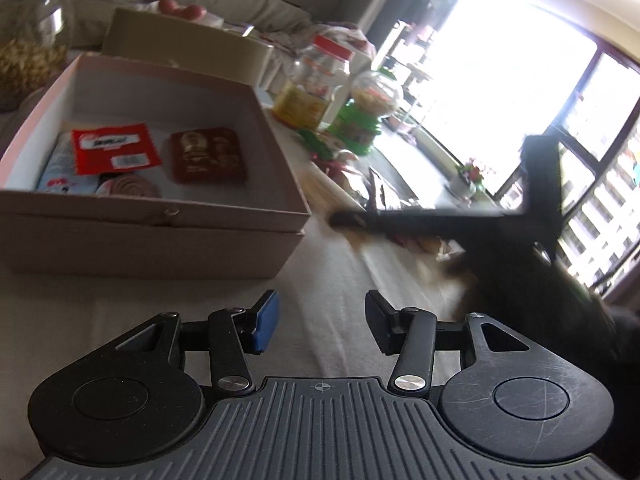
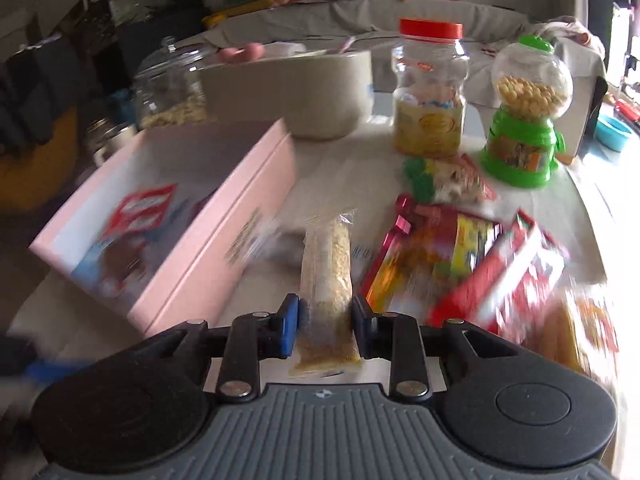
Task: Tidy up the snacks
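A pink box (image 1: 160, 216) stands open on the white-clothed table. Inside lie a red packet (image 1: 116, 148), a brown packet (image 1: 208, 154), a round swirled biscuit (image 1: 128, 186) and a light blue packet (image 1: 60, 168). My left gripper (image 1: 322, 322) hovers open just in front of the box with nothing between its fingers. My right gripper (image 2: 325, 326) is shut on the near end of a long clear packet of grainy cereal bar (image 2: 326, 264), right of the pink box (image 2: 208, 216). In the left wrist view it shows only as a dark blurred shape at the right.
Loose bright snack packets (image 2: 460, 264) lie heaped right of the held bar. Behind them stand a red-lidded plastic jar (image 2: 430, 92) and a green gumball dispenser (image 2: 524, 120). A beige tub (image 2: 288, 92) and a glass jar (image 2: 172, 88) stand behind the box. The table's rim curves away at the right.
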The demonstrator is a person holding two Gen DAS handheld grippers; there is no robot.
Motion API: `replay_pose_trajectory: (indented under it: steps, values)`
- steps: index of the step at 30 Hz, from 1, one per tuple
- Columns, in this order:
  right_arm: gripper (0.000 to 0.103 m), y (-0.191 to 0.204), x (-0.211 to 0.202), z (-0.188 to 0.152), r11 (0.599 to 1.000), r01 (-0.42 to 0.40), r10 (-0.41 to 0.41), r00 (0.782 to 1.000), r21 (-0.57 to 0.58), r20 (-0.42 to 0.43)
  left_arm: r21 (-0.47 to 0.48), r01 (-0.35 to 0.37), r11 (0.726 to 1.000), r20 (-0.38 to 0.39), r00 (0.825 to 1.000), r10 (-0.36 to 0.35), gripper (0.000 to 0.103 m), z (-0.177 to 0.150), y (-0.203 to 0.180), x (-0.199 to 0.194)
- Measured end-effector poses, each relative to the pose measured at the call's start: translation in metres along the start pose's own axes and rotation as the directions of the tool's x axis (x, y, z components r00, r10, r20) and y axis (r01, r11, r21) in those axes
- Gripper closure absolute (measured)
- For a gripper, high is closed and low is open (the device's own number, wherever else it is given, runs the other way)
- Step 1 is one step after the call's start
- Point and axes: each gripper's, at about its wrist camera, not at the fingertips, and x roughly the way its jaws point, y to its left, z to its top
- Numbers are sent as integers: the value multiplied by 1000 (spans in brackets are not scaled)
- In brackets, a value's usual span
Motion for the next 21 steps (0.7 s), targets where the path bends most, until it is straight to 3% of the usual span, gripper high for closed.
replay_pose_trajectory:
  steps: [4,7,8,9,10,11,16,18,21]
  values:
    - [75,16,-41,-35,1000,-26,25,999,-10,-26,-47,56,997,-21,998,-57,50,-1,-1,4]
    - [74,27,-61,-56,990,-133,130,990,-38,-58,-52,94,994,-58,994,-97,50,-4,-9,15]
    - [70,30,-67,-60,985,-163,159,985,-49,-71,-56,92,994,-55,994,-96,50,-5,-11,18]
    - [56,32,-71,-63,984,-167,161,984,-70,-81,-53,85,995,-64,994,-89,50,-6,-13,22]
    - [48,33,-76,-64,982,-157,150,986,-101,-73,-46,73,996,-75,994,-76,50,-6,-15,26]
    - [38,33,-82,-64,983,-126,120,991,-132,-53,-42,59,997,-66,996,-62,50,-7,-16,28]
    - [35,9,-83,-36,983,89,-83,996,-163,44,23,24,999,-79,997,-22,51,-2,-30,46]
    - [19,-9,-71,-11,977,189,-179,979,-100,100,72,-11,997,-85,996,17,51,2,-40,60]
    - [9,-39,-43,24,946,318,-325,931,65,165,171,-61,983,-95,992,78,54,2,-54,78]
